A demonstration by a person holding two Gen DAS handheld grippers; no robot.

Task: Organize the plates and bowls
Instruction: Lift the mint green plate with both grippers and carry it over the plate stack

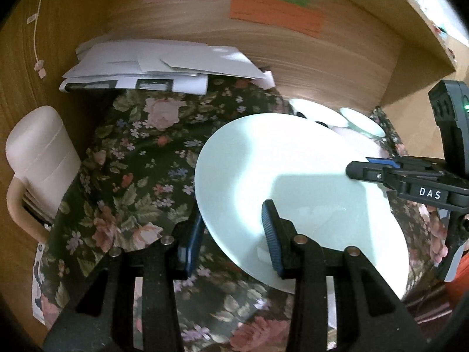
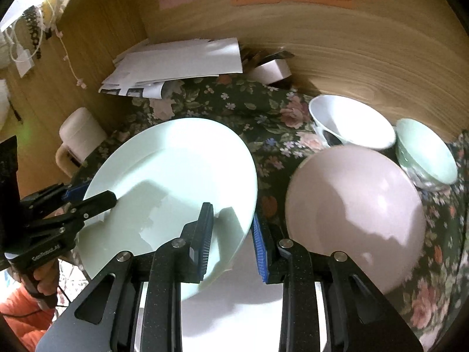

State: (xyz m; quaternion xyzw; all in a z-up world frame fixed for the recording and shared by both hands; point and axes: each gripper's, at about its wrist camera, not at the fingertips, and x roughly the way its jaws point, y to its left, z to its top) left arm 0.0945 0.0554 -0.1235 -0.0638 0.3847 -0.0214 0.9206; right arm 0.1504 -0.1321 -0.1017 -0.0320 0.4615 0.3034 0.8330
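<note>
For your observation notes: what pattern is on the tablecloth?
Dark tablecloth with pink roses; left wrist view.

A table covered by a dark floral cloth (image 2: 258,117) sits against a wooden back wall. At its back-left corner lies a loose stack of white papers (image 2: 181,61). Toward the back-right corner stand 2 bowls just beside each other: a white ceramic bowl (image 2: 351,123) and a pale green bowl (image 2: 425,152). In front of them rests a round pink plate (image 2: 357,211).

Each black gripper (image 1: 234,234) (image 2: 231,240) is fitted with blue ridged pads (image 2: 259,249) and silver screws (image 1: 300,238). An orange sleeve (image 2: 20,308) is seen.
</note>
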